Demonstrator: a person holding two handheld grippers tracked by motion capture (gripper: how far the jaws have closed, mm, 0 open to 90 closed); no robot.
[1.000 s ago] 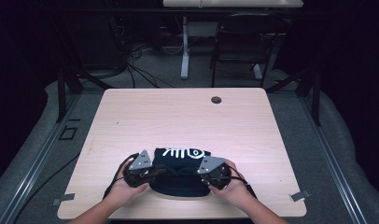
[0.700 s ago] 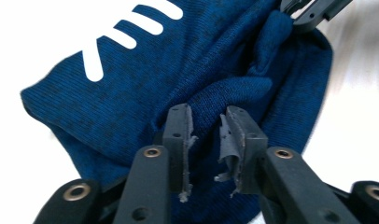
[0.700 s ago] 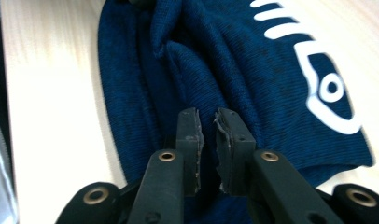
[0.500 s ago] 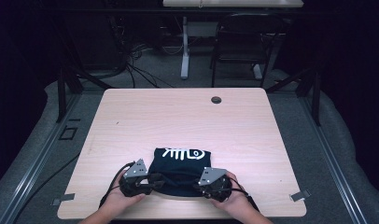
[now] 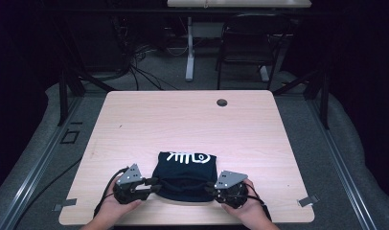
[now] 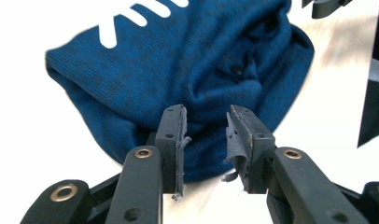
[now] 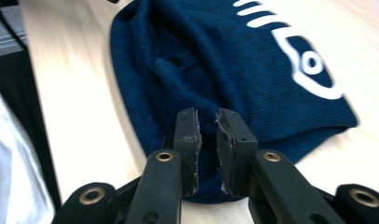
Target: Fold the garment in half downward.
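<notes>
1. A pale wooden table [image 5: 192, 124] stands in a dark room, with a chair [image 5: 245, 43] behind it.
2. A folded dark blue garment [image 5: 185, 175] lies near the table's front edge. Its white print faces up at the far end, and its long axis runs front to back.
3. The left gripper [image 5: 152, 186] sits at the garment's left edge; its jaws have just narrowed and stand apart, empty.
4. The right gripper [image 5: 211, 189] sits at the right edge, jaws slightly parted, with nothing visibly pinched.

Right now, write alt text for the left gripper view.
A folded dark blue cloth with white print lies on a pale table. The left claw sits at its near edge, jaws apart, nothing pinched between them.
</notes>
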